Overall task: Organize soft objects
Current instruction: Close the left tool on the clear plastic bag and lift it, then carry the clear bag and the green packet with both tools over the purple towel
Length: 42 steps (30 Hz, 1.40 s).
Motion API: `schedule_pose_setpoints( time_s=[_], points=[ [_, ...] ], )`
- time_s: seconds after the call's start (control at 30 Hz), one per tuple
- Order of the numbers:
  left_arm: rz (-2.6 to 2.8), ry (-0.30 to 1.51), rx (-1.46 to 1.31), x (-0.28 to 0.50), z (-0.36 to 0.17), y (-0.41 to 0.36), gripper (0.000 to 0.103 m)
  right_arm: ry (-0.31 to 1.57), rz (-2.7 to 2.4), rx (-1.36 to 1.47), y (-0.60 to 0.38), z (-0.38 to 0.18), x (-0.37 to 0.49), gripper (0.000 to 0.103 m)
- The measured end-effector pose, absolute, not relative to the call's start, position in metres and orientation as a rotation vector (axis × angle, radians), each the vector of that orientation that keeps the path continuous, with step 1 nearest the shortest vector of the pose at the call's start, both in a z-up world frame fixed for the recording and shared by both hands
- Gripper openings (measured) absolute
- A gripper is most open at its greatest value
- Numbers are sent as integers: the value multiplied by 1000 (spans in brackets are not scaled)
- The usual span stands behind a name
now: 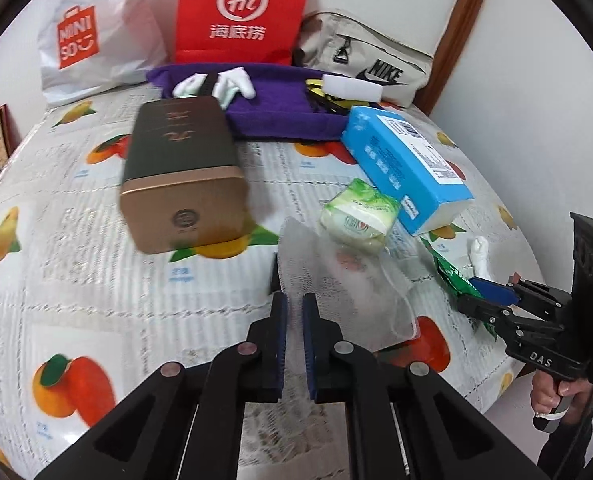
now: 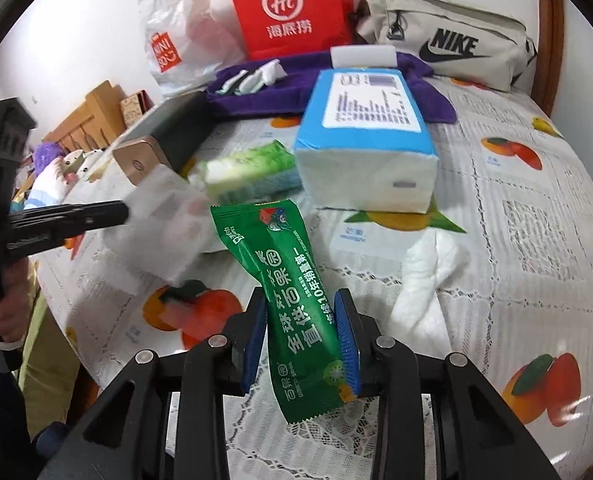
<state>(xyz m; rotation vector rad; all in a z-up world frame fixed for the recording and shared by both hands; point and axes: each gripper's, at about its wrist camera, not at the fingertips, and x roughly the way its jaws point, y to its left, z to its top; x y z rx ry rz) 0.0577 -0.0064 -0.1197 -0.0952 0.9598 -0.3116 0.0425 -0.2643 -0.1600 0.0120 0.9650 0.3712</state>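
My left gripper (image 1: 294, 304) is shut on the edge of a white mesh bag (image 1: 336, 276), which hangs blurred above the table in the right wrist view (image 2: 164, 220). My right gripper (image 2: 302, 320) is shut on a green wet-wipe packet (image 2: 288, 292), seen at the right of the left wrist view (image 1: 452, 276). A small green tissue pack (image 1: 356, 216) and a blue tissue pack (image 1: 404, 164) lie ahead. A purple towel (image 1: 272, 108) at the back holds white socks (image 1: 224, 84) and a white sponge (image 1: 352, 88).
A dark and gold box (image 1: 184, 176) lies at centre left. A Miniso bag (image 1: 92, 40), a red paper bag (image 1: 240, 12) and a beige Nike pouch (image 1: 372, 60) stand at the back. A white cloth (image 2: 428, 280) lies on the fruit-print tablecloth (image 1: 76, 272).
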Motion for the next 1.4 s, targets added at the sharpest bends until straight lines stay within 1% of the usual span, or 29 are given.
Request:
schedule_pose_setpoints(
  time_s=[0.27, 0.33, 0.4, 0.43, 0.5, 0.53, 0.57, 0.6, 0.67, 0.7, 0.73, 0.77, 0.8, 0.9, 1.0, 1.13, 1.4],
  points=[
    [-210, 1002, -93, 59, -132, 27, 8, 959, 351, 0, -260, -168, 47, 39],
    [-210, 1006, -97, 61, -135, 26, 11, 950, 352, -7, -256, -169, 48, 42],
    [-209, 1013, -84, 64, -141, 21, 26, 941, 349, -20, -253, -170, 48, 43],
    [-207, 1016, -77, 65, -143, 17, 30, 938, 347, -28, -251, -170, 48, 43],
    [-228, 995, -64, 64, -146, 10, 50, 932, 341, -45, -249, -171, 48, 43],
    [-236, 985, -56, 63, -146, 6, 54, 928, 338, -47, -249, -171, 47, 42],
    [-239, 979, -43, 63, -147, 1, 62, 925, 336, -50, -249, -172, 46, 42],
    [-230, 969, -22, 63, -148, -4, 63, 920, 330, -59, -248, -172, 45, 40],
    [-194, 947, 54, 61, -151, -15, 63, 917, 326, -69, -247, -172, 44, 38],
    [-178, 937, 90, 59, -152, -19, 61, 918, 325, -68, -247, -171, 44, 36],
    [-171, 922, 104, 57, -152, -20, 57, 921, 328, -64, -247, -170, 44, 35],
    [-178, 910, 97, 55, -152, -20, 45, 923, 331, -57, -248, -170, 44, 34],
    [-170, 905, 90, 55, -151, -18, 30, 926, 335, -50, -249, -169, 44, 34],
    [-187, 909, 80, 53, -149, -13, 11, 931, 339, -38, -249, -169, 42, 33],
    [-200, 918, 58, 53, -148, -9, 8, 931, 349, -11, -251, -167, 41, 31],
    [-214, 926, -8, 51, -143, 0, 7, 911, 367, 15, -251, -157, 37, 29],
    [-186, 844, -52, 39, -100, 22, 7, 839, 376, 50, -261, -122, 33, 29]
  ],
)
